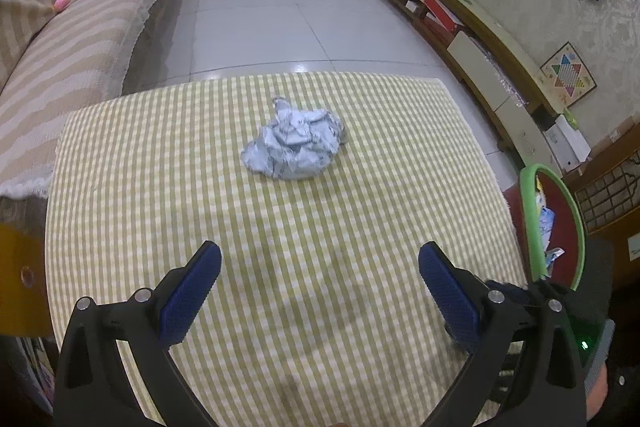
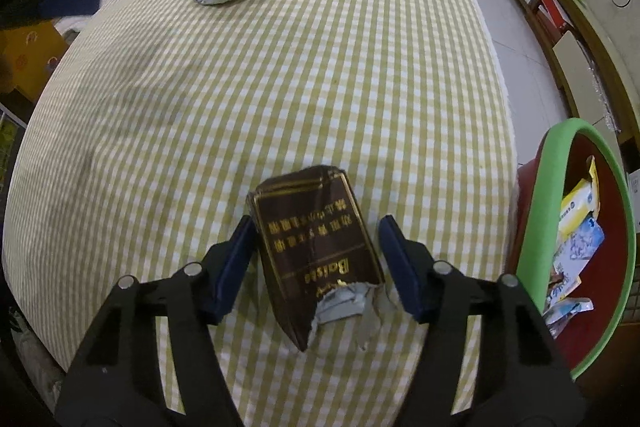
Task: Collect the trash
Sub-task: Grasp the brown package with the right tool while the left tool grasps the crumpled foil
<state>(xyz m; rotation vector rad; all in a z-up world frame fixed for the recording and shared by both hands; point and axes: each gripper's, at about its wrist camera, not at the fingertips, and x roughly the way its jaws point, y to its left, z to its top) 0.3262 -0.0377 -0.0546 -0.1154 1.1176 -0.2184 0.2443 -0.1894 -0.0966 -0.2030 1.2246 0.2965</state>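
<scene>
We have the right gripper point(image 2: 316, 263) straddling the torn brown packet point(image 2: 316, 247) near the surface's point(image 2: 280, 87) right edge, jaws half open, its left pad at the packet's edge, the right clear, because the bin point(image 2: 560, 167) waits alongside. Our left gripper point(image 1: 320, 291) gapes empty toward the crumpled wrapper point(image 1: 294, 143) mid-surface.

L gripper point(image 1: 320, 267), black frame w/ 2 blue ribbed pads, is angled steeply down over the near edge of the checked tablecloth point(image 1: 160, 155), jaws spread wide, nothing btwn them. R gripper point(image 2: 316, 251), same build, points steeply down near the cloth's right edge; jaws straddle a crushed dark-brown carton point(image 2: 316, 247), left pad touching it, right pad just clear.
</scene>
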